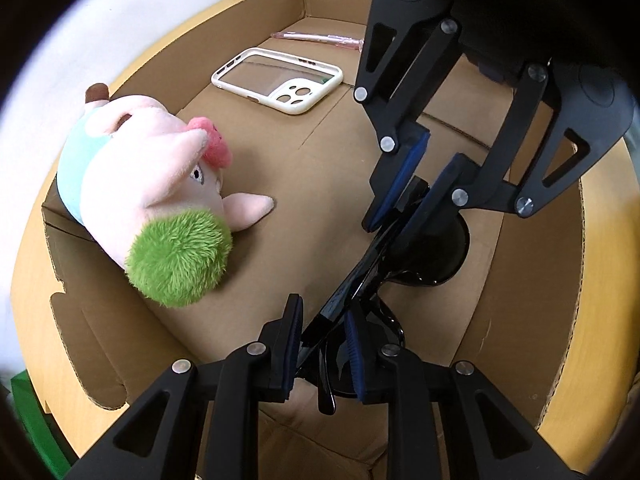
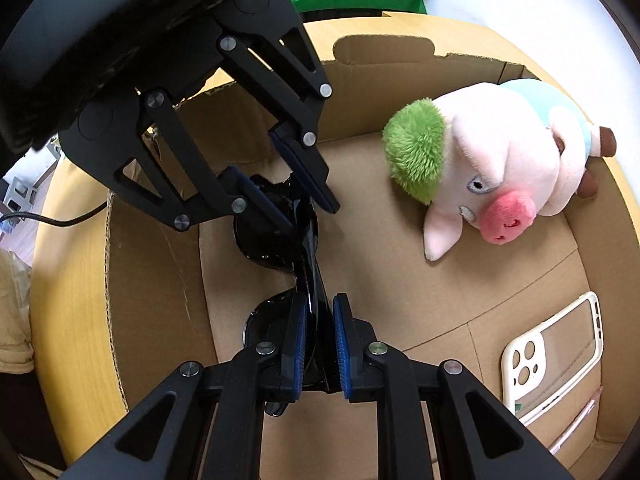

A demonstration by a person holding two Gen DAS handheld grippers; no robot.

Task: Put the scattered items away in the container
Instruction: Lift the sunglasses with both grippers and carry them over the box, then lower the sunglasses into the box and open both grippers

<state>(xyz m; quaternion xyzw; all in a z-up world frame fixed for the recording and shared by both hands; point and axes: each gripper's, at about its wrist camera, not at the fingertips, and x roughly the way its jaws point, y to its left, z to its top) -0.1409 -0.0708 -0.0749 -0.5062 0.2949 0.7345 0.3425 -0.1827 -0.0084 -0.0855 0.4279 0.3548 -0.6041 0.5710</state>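
2 grippers, left (image 1: 322, 344) and right (image 2: 320, 340), clamped on black sunglasses (image 1: 424, 248); no legible writing.

Nothing readable here tbh. The cardboard box (image 1: 312, 184) is plain, with no print or label showing, the cream phone case (image 1: 280, 80) has no logo I can make out, and the plush pig (image 2: 500, 160) carries no tag or lettering either

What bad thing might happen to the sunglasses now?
Both the left gripper and right gripper pinch the black sunglasses over the cardboard box. Pulling apart or twisting might bend the frame. Letting go unevenly might drop them lens-first. They might also land on the phone case.
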